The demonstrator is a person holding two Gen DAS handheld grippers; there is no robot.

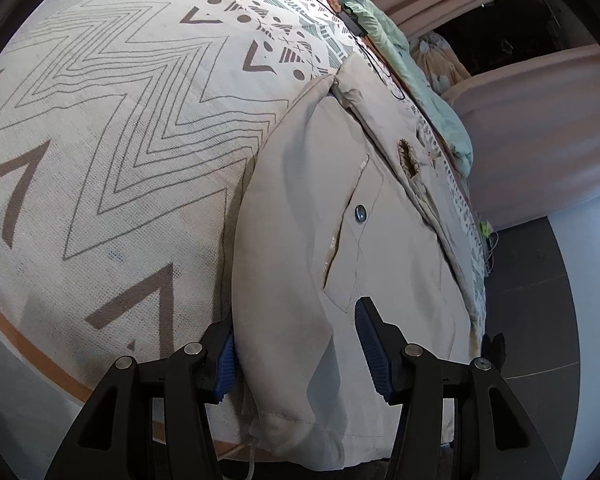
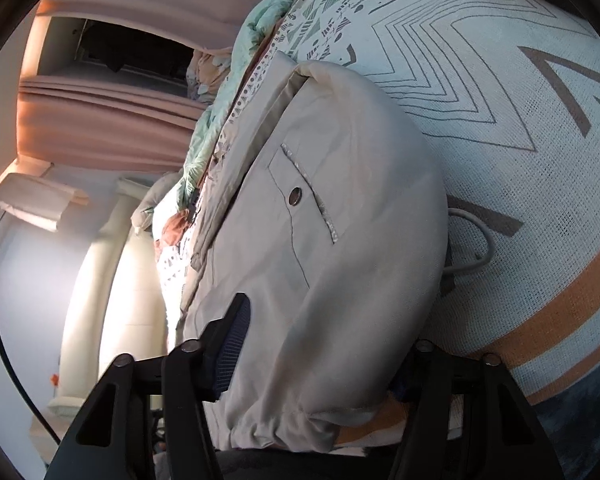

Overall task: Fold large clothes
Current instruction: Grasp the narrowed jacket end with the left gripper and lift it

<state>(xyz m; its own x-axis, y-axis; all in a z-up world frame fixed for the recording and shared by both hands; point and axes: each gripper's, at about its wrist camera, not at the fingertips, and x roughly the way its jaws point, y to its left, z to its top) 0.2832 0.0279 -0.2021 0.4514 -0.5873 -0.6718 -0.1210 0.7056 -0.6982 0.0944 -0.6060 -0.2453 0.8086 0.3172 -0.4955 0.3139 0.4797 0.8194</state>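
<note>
A beige padded jacket (image 1: 320, 220) with a snap pocket lies on a patterned bedspread (image 1: 100, 140). My left gripper (image 1: 300, 356) stands open around the jacket's hem edge, blue pads (image 1: 374, 352) on either side of a thick fold. In the right wrist view the same jacket (image 2: 320, 220) fills the middle. My right gripper (image 2: 320, 360) is open around its hem; the left pad (image 2: 232, 344) shows, the right finger is hidden behind the fabric.
A mint quilt (image 1: 412, 60) is bunched at the far edge of the bed. A black cable (image 1: 352, 20) lies near it. A white cord (image 2: 476, 240) lies beside the jacket. Pink curtains (image 2: 100, 120) and dark floor tiles (image 1: 540, 300) lie beyond.
</note>
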